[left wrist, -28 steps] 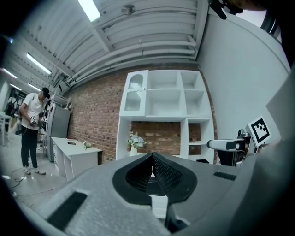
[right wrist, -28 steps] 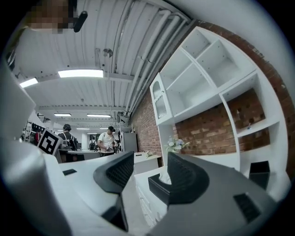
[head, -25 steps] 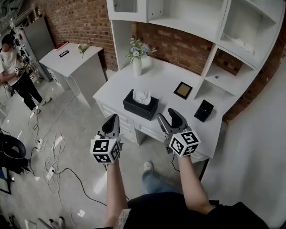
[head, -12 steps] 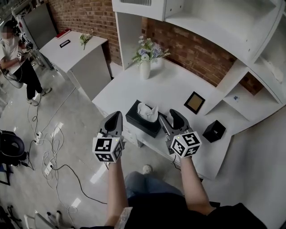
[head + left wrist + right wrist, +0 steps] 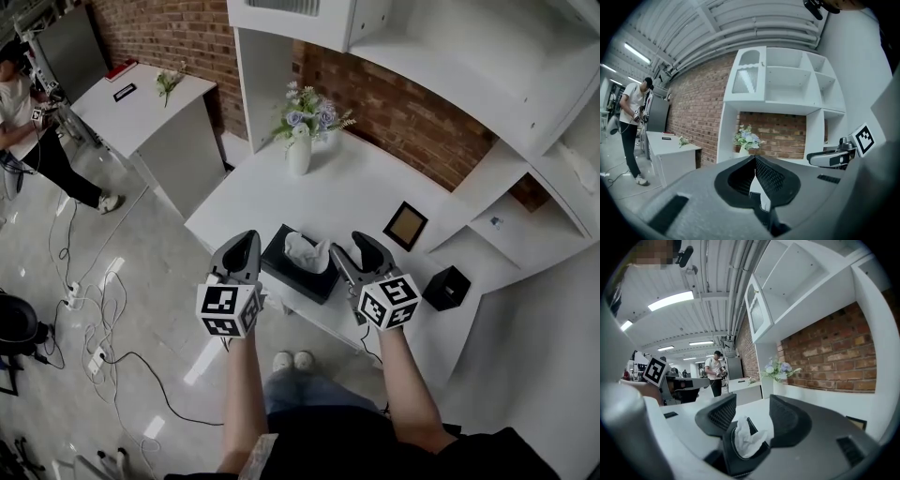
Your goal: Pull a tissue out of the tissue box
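Note:
A black tissue box (image 5: 298, 275) sits at the near edge of the white desk (image 5: 272, 192), with a white tissue (image 5: 306, 251) sticking up from its top. My left gripper (image 5: 246, 240) hangs just left of the box, its jaws closed together at the tips (image 5: 753, 157). My right gripper (image 5: 354, 249) hovers just right of the box, held open. In the right gripper view the box (image 5: 740, 461) and its tissue (image 5: 747, 439) lie low between the spread jaws (image 5: 752, 411), not touched.
On the desk stand a white vase of flowers (image 5: 300, 150), a small framed picture (image 5: 405, 225) and a little black box (image 5: 445, 288). White shelving rises behind. A second white table (image 5: 141, 103), a person (image 5: 19, 103) and floor cables (image 5: 103, 319) are at left.
The view has moved closer to the desk. Both grippers have advanced from in front of the desk to either side of the tissue box. Their jaw states look unchanged.

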A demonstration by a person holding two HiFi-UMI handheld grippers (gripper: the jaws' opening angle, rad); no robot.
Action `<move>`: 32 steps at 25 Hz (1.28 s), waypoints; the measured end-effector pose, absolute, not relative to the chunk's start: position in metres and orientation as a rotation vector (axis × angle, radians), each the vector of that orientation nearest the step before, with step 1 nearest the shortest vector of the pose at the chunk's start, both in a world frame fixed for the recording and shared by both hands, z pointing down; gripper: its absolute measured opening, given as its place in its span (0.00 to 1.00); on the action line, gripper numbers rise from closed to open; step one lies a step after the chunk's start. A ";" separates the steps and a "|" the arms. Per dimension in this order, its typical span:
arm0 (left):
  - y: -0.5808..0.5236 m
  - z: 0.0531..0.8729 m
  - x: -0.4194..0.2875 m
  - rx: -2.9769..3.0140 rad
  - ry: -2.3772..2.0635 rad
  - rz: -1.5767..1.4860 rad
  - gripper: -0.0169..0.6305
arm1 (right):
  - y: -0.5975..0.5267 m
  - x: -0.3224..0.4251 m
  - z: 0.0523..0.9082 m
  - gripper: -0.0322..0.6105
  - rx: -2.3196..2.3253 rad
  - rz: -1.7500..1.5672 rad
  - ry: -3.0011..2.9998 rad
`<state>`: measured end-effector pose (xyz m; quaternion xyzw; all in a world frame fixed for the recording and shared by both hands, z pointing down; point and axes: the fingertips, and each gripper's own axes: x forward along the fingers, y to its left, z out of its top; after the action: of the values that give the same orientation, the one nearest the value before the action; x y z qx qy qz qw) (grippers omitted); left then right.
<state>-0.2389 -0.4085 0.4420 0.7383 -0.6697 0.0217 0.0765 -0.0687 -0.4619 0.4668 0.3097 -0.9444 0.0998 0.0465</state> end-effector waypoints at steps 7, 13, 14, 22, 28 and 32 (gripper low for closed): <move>-0.421 0.453 -0.239 2.230 -1.959 0.077 0.04 | -0.486 -0.090 0.474 0.37 0.670 0.176 -2.741; -0.422 0.459 -0.240 2.228 -1.938 0.084 0.04 | -0.486 -0.118 0.490 0.37 0.281 -0.052 -2.508; -0.421 0.459 -0.242 2.226 -1.939 0.086 0.04 | -0.483 -0.122 0.496 0.37 0.220 -0.082 -2.458; -0.415 0.464 -0.248 2.216 -1.936 0.093 0.04 | -0.450 -0.136 0.569 0.37 -0.118 -0.219 -2.076; -0.411 0.468 -0.248 2.211 -1.928 0.095 0.04 | -0.453 -0.135 0.599 0.35 -0.118 -0.228 -1.975; -0.408 0.468 -0.250 2.200 -1.933 0.096 0.04 | -0.452 -0.136 0.609 0.31 -0.107 -0.219 -1.946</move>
<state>-0.2505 -0.4081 0.4681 0.7467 -0.6559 0.0324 0.1056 -0.1357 -0.4516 0.6087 -0.0451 -0.8244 -0.0930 0.5565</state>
